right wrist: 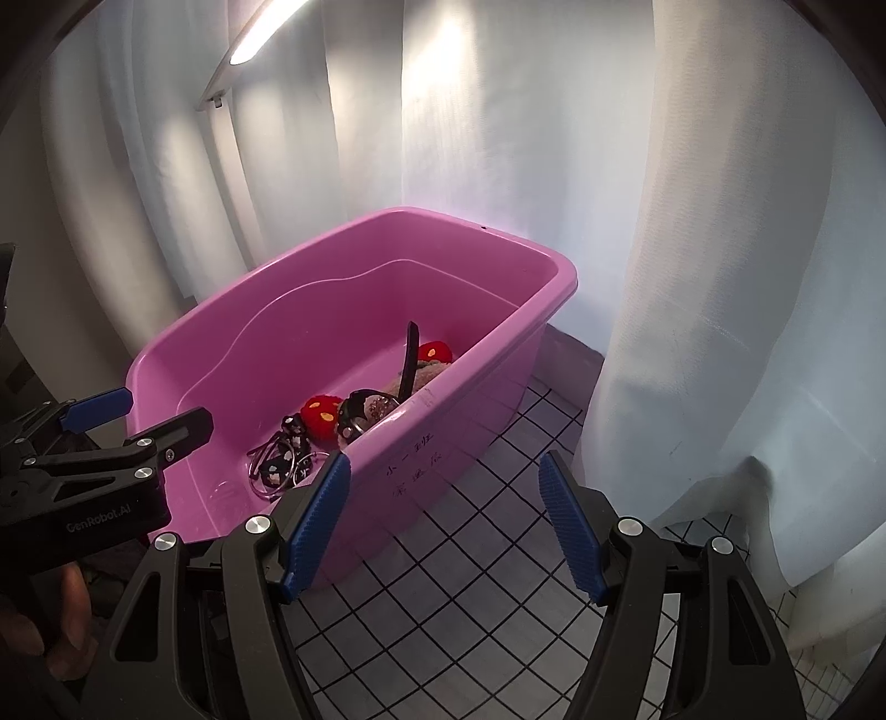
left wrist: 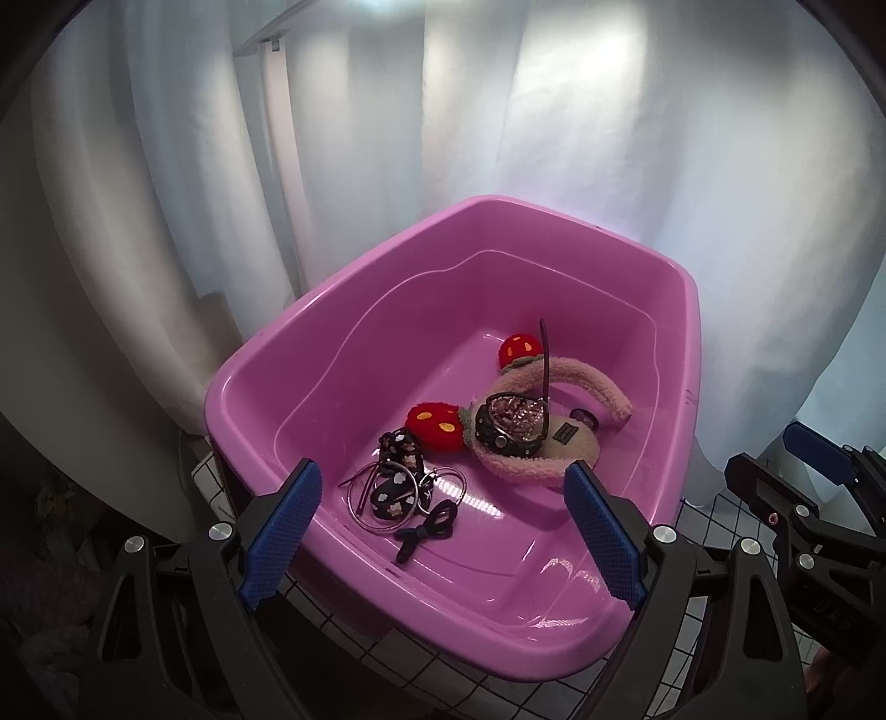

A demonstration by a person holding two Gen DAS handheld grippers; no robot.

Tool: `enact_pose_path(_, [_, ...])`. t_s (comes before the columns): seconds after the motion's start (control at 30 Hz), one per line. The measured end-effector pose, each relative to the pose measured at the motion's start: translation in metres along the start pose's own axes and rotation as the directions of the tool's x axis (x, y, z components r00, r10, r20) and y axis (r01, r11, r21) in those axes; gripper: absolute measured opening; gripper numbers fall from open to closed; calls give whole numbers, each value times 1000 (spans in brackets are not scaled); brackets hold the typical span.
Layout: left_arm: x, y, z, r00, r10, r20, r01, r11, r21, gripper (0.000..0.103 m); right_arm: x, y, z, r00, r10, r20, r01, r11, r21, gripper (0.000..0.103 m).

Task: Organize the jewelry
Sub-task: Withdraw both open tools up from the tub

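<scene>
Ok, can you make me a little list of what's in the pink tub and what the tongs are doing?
container: pink plastic tub on a checked cloth
inside: fluffy pink headband with red strawberry puffs, black wristwatch, silver hoop rings, black flowered hair bow, dark hair tie
left tongs: open, holding nothing, over the tub
right tongs: open, holding nothing, beside the tub

White curtains (right wrist: 692, 249) hang in soft folds all around the scene, glowing where light falls on them. A lit strip lamp (right wrist: 260, 33) shines near the top. The table surface (right wrist: 470, 565) below is pale with a black grid pattern.
</scene>
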State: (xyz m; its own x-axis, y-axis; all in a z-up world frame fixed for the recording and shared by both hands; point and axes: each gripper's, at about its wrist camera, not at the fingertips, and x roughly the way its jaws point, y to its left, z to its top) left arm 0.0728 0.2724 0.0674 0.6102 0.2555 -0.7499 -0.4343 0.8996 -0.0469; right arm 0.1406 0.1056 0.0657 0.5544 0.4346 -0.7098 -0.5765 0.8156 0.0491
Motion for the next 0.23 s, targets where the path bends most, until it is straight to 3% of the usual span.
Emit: enact_pose_path(0.23, [-3, -1, -3, 1000, -14, -15, 14, 1000, -8, 88, -9, -2, -9, 1000, -3, 4, 3, 1000, 11, 68])
